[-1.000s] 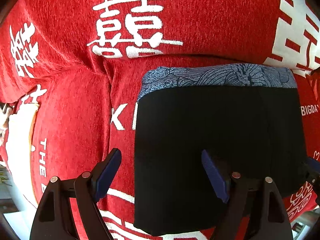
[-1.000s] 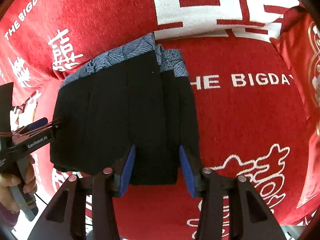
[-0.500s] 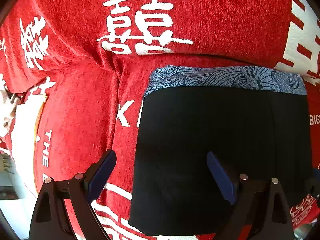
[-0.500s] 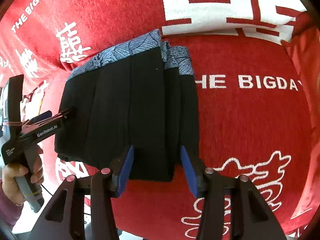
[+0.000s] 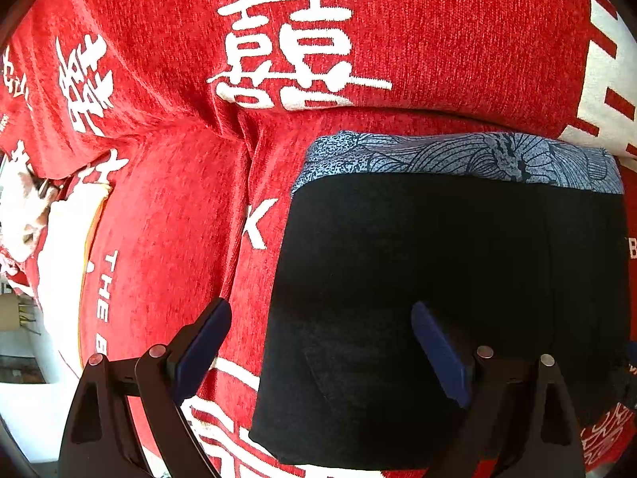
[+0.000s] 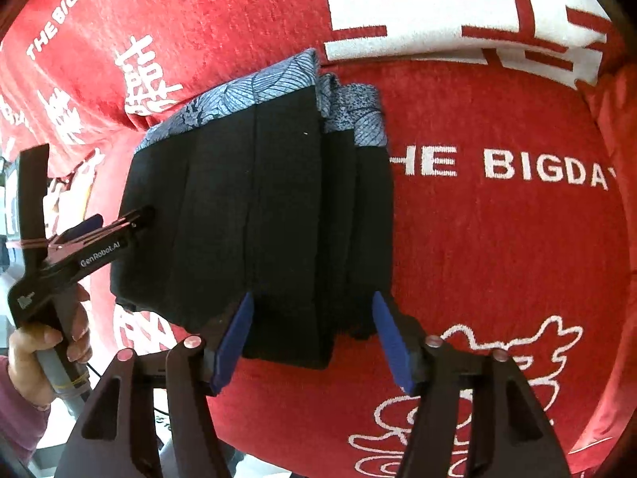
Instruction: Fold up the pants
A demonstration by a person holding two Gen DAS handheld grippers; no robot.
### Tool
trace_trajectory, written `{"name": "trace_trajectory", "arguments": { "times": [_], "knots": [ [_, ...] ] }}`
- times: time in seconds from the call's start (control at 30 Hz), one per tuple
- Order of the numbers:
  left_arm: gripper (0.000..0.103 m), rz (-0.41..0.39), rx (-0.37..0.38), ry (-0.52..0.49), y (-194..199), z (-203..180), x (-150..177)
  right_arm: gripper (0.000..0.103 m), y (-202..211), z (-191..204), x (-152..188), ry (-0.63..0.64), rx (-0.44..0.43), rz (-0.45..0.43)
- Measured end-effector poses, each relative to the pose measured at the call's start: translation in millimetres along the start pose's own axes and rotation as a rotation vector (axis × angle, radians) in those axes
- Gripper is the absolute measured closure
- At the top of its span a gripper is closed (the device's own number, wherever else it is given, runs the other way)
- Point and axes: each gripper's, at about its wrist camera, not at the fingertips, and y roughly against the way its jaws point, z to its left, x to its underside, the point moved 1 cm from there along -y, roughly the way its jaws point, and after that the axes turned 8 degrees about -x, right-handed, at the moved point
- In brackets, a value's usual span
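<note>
1. Blue-padded fingers of the left gripper [image 5: 320, 352] stand wide apart and hold nothing. Its left finger hangs over bare red cloth; its right finger hangs over the black fabric of the pants [image 5: 438, 279].

2. From the left wrist view, the near left edge of the pants runs down between the two fingers, so the gripper straddles that edge. Whether either pad touches the fabric I cannot tell.

3. The right gripper [image 6: 312, 334] is likewise spread, with nothing pinched. Its blue pads sit at either side of the near right part of the pants [image 6: 254, 215], where the stacked folds end in a short hem just between the fingers.

4. In the right wrist view the left gripper [image 6: 135, 219] comes in from the left side, its tip at the left edge of the pants, held by the person's left hand [image 6: 43, 354].

5. The pants lie folded into a compact black block, several layers showing as stepped edges on the right side. A blue-grey patterned waistband [image 5: 458, 155] runs along the far edge.

6. Beneath everything is a red blanket [image 6: 497, 259] with white Chinese characters and the words "THE BIGDAY"; the pants rest flat on it, near its rising back fold.
</note>
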Motion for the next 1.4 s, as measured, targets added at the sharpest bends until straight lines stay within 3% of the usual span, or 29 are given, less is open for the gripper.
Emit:
{"name": "trace_trajectory", "arguments": {
  "times": [0.37,0.73,0.93,1.27,1.4],
  "knots": [
    [0.010,-0.007,-0.029,-0.032,1.7,-5.3,-0.3,0.037,0.6,-3.7,1.4,-0.013,-0.014,0.006],
    [0.010,0.009,-0.024,0.006,2.5,-1.5,0.6,0.036,6.0,-9.0,0.8,-0.019,-0.031,-0.001],
    [0.010,0.004,-0.013,-0.010,1.5,-1.6,-0.2,0.036,16.6,-30.6,-0.5,-0.106,-0.130,-0.038],
    [0.010,0.007,0.042,-0.034,-3.7,1.9,-3.1,0.036,26.6,-42.1,-6.3,-0.147,-0.205,-0.085],
    [0.004,0.017,0.058,-0.025,-8.0,5.9,-4.4,0.036,17.8,-39.3,-9.0,-0.168,-0.215,-0.074]
  ]
}}
